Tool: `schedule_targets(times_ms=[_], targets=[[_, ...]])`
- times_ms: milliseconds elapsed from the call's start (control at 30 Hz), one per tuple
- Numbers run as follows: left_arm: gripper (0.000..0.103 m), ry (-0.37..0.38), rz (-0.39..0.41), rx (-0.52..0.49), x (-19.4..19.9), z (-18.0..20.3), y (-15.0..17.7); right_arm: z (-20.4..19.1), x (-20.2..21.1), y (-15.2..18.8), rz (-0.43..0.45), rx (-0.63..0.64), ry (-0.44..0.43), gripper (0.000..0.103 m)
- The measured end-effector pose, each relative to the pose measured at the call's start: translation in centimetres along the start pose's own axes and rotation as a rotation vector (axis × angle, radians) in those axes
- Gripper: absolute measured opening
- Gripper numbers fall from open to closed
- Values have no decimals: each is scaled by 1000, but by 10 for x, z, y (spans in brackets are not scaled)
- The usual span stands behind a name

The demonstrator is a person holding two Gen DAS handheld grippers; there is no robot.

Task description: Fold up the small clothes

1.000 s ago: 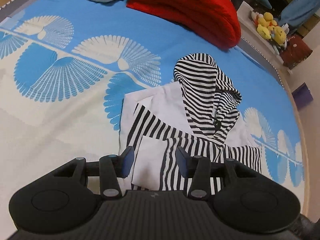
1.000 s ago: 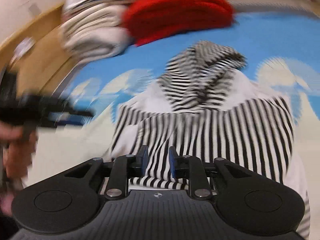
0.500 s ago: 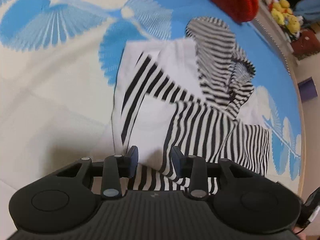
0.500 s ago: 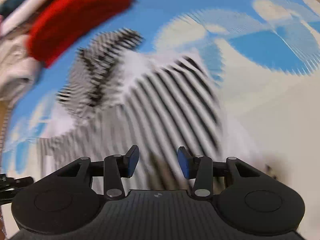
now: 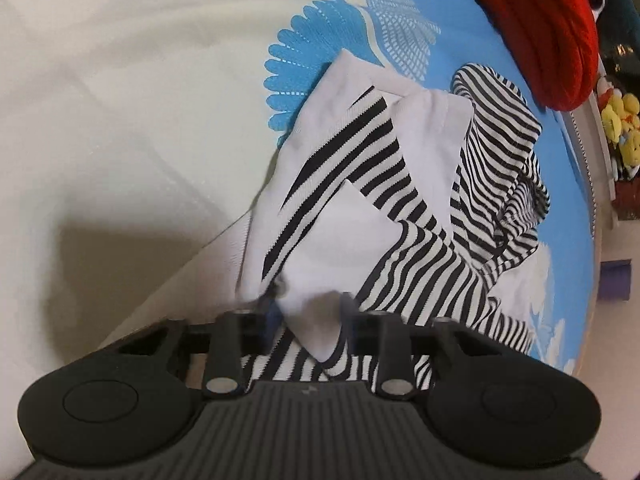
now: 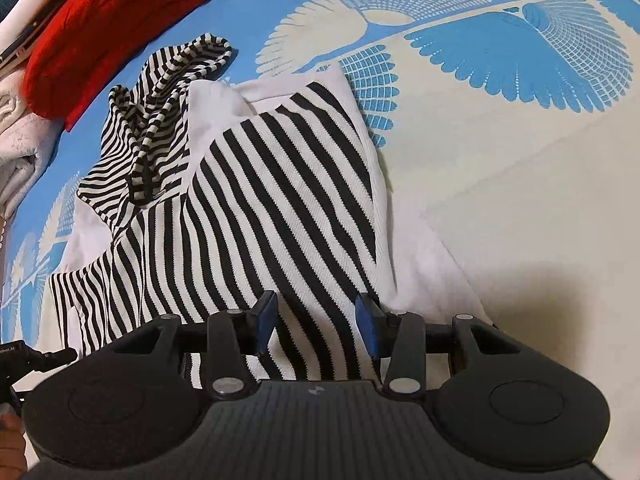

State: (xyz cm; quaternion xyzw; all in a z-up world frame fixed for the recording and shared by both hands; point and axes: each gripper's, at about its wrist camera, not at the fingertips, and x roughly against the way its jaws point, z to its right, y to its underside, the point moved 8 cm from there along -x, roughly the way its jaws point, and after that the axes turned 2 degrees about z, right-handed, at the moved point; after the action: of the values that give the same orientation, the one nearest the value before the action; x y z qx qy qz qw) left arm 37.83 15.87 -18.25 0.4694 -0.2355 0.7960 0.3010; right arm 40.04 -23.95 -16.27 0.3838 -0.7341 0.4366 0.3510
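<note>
Left wrist view: left gripper [image 5: 308, 312] fingers closing on striped hoodie [image 5: 404, 200] hem at bed [image 5: 120, 120] edge, right gripper [image 6: 316, 316] half-open astride; thin pinch may slip.

The hooded top [image 6: 256, 200] is white with black stripes, its hood [image 6: 160, 120] in finer black-and-white stripes. The bedspread [image 6: 520, 160] is cream and bright blue with fan-shaped feather patterns. A red folded cloth [image 6: 104, 28] lies at the bed's far edge. Both claws are black with blue pads [image 6: 366, 324].
</note>
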Motion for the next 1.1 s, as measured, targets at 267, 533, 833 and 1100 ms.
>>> schedule_targets(times_ms=[267,533,833,1100], targets=[[6,51,204,-129,82,26,11,-8,23,-8,78,-41,13,45],[7,-143,214,-223,81,12,28,8,12,9,33,-67,112,45],[19,-165,27,-381,22,10,43,0,6,10,31,-60,105,46],[32,-143,100,-420,43,27,33,-19,29,-4,85,-13,75,46]])
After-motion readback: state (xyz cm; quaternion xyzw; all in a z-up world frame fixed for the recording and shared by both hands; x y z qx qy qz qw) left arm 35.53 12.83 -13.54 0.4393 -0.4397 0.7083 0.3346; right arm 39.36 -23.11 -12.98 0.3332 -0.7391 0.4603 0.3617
